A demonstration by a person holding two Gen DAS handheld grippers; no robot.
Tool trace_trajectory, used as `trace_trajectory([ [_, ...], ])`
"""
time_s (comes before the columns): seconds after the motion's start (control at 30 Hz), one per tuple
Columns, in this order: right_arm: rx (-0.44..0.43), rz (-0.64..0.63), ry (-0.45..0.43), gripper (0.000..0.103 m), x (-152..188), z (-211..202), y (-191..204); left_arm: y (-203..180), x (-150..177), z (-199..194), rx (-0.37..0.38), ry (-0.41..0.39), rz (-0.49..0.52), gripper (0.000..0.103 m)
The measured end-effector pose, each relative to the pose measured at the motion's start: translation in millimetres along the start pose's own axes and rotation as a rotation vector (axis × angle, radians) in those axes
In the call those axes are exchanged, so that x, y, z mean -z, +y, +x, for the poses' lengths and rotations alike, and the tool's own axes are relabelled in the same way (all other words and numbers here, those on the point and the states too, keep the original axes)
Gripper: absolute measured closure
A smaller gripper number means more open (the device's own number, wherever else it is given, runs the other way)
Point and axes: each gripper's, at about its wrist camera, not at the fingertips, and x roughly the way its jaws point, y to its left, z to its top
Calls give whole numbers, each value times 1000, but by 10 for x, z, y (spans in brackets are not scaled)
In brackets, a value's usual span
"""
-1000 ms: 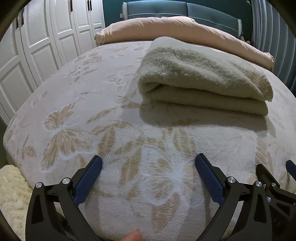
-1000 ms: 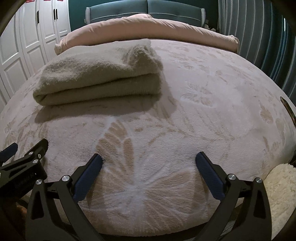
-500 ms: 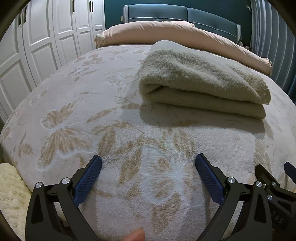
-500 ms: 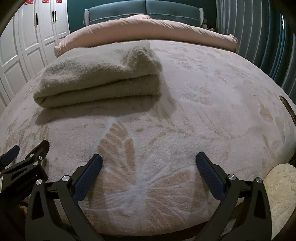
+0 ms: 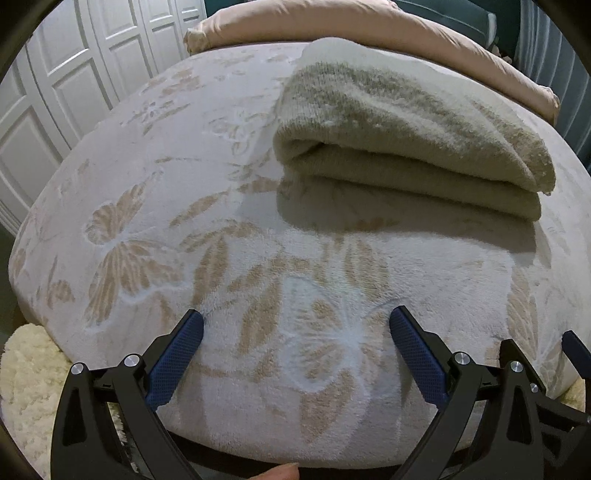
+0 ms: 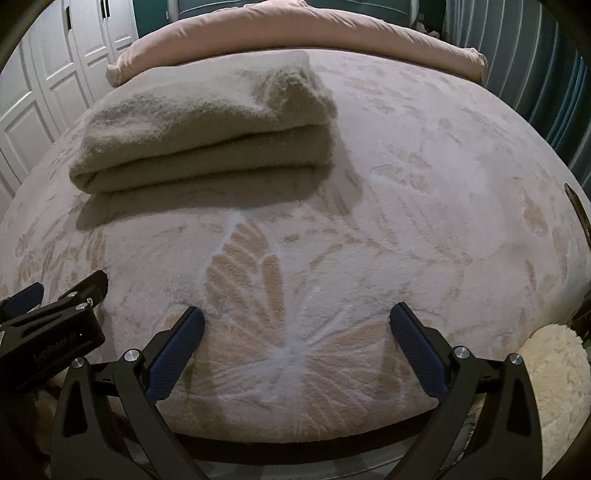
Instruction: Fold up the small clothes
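A beige fuzzy garment (image 5: 402, 140) lies folded in a thick stack on the bed, right of centre in the left wrist view and at upper left in the right wrist view (image 6: 207, 129). My left gripper (image 5: 295, 321) is open and empty, over the blanket near the bed's front edge, well short of the stack. My right gripper (image 6: 295, 317) is also open and empty beside it. The left gripper's side shows at the lower left of the right wrist view (image 6: 51, 317).
The bed carries a pale blanket with tan butterfly and leaf patterns (image 6: 424, 206). A long pink bolster (image 5: 369, 33) lies at the head. White wardrobe doors (image 5: 55, 92) stand to the left. A cream fluffy rug (image 6: 554, 373) lies on the floor beside the bed.
Both grippers have moved slightly closer to the bed and the folded stack, which now looks larger. Both jaws stay open.
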Motion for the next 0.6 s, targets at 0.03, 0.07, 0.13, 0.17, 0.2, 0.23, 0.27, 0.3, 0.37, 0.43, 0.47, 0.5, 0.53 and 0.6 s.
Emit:
trace_trajectory([
  [0.03,-1,1,6,5,-2,3,-3,0,1,4,-1,2,3,5],
  [0.07,-1,0,13,5,-14,11,-7,1,-1,3,-1,2,5,5],
  [0.13,1,-2,25,5,-16,19,2,5,1,6,-1,5,7,5],
  [0.17,-1,-3,32,5,-36,32,-1,5,1,7,-1,7,7,5],
  [0.2,-2,-2,38,5,-40,37,-2,7,-4,9,-2,11,6,5],
  [0.23,-4,-2,42,5,-59,43,-8,7,-9,13,-4,14,6,5],
  [0.27,-4,-1,46,5,-61,50,-7,6,-16,18,-4,15,7,5],
  [0.3,-3,1,47,5,-48,45,-13,9,-16,20,-4,16,7,5],
  [0.37,-1,1,46,5,-63,54,-14,8,-17,18,-3,15,8,5],
  [0.43,0,3,46,5,-70,64,-28,-1,-15,10,-3,13,8,5],
  [0.47,0,3,46,5,-67,62,-20,0,-13,12,-2,10,7,5],
  [0.5,2,2,47,5,-68,65,-17,2,-7,13,-2,8,6,5],
  [0.53,4,2,46,5,-57,63,-7,5,-6,20,-1,6,5,5],
  [0.6,7,2,45,5,-53,64,3,4,0,27,-1,1,6,5],
])
